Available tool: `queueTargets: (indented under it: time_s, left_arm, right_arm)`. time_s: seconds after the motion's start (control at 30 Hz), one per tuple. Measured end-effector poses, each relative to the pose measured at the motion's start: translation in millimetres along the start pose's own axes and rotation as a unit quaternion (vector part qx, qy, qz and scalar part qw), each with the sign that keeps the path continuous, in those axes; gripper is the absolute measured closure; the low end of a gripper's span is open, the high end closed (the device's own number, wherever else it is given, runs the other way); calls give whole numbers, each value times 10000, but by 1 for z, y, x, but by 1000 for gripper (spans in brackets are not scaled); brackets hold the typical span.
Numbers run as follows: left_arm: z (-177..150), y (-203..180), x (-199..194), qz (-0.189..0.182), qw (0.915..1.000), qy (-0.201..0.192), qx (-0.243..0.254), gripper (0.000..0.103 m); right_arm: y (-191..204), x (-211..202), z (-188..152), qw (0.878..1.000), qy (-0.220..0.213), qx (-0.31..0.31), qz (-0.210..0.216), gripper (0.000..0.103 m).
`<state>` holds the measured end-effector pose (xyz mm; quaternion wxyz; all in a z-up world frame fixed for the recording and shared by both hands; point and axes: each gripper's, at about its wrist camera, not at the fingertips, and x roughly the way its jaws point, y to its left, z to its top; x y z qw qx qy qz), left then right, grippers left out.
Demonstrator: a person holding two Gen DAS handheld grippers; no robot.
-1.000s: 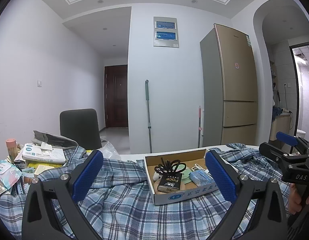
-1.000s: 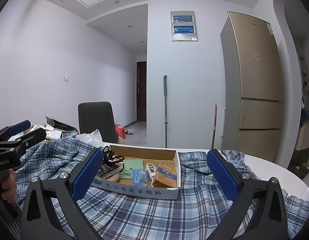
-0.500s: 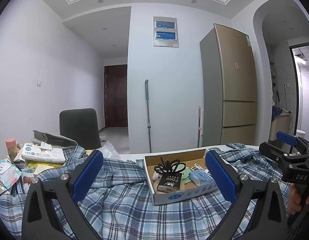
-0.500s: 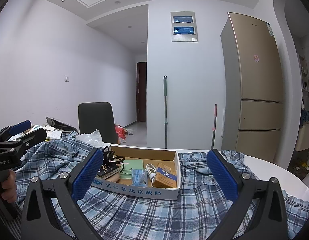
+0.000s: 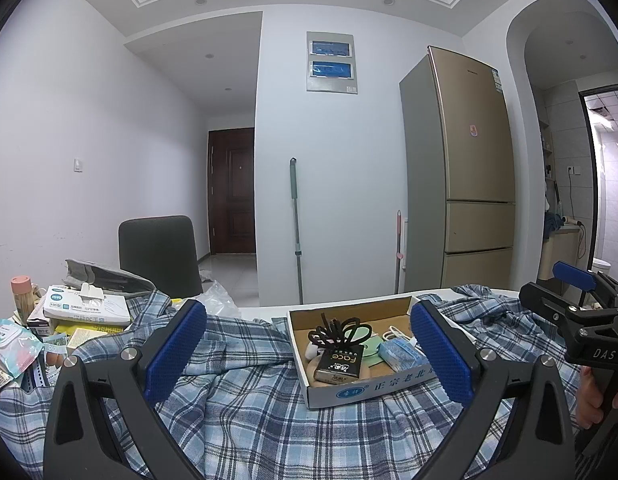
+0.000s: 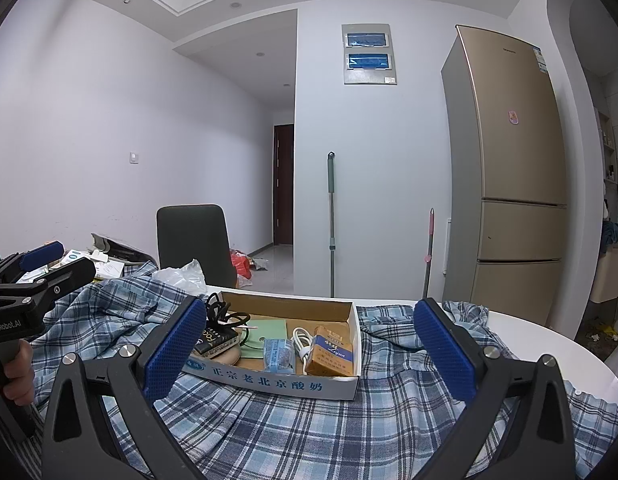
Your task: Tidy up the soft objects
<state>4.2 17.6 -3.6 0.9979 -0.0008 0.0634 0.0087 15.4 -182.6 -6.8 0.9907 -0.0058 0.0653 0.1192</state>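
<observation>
A blue plaid shirt (image 5: 249, 408) lies spread and rumpled over the table; it also shows in the right wrist view (image 6: 309, 428). A shallow cardboard box (image 5: 373, 386) of small items sits on top of it, also in the right wrist view (image 6: 285, 380). My left gripper (image 5: 309, 350) is open and empty, held above the shirt just in front of the box. My right gripper (image 6: 311, 346) is open and empty, also in front of the box. Each gripper shows at the edge of the other's view.
Tissue packs, wipes and papers (image 5: 85, 312) are piled at the table's left end. A dark chair (image 5: 159, 254) stands behind the table. A mop (image 5: 296, 232) leans on the wall and a fridge (image 5: 461, 176) stands at the right. The white table edge (image 6: 549, 344) curves at right.
</observation>
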Motion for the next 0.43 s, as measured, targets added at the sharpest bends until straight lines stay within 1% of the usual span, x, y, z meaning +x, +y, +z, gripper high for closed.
queueTargets:
  time_s: [0.43]
  left_arm:
    - [-3,2,2,-36,10000,76,13,0]
  right_arm:
    - [0,0,0,10000,0,-1,0,0]
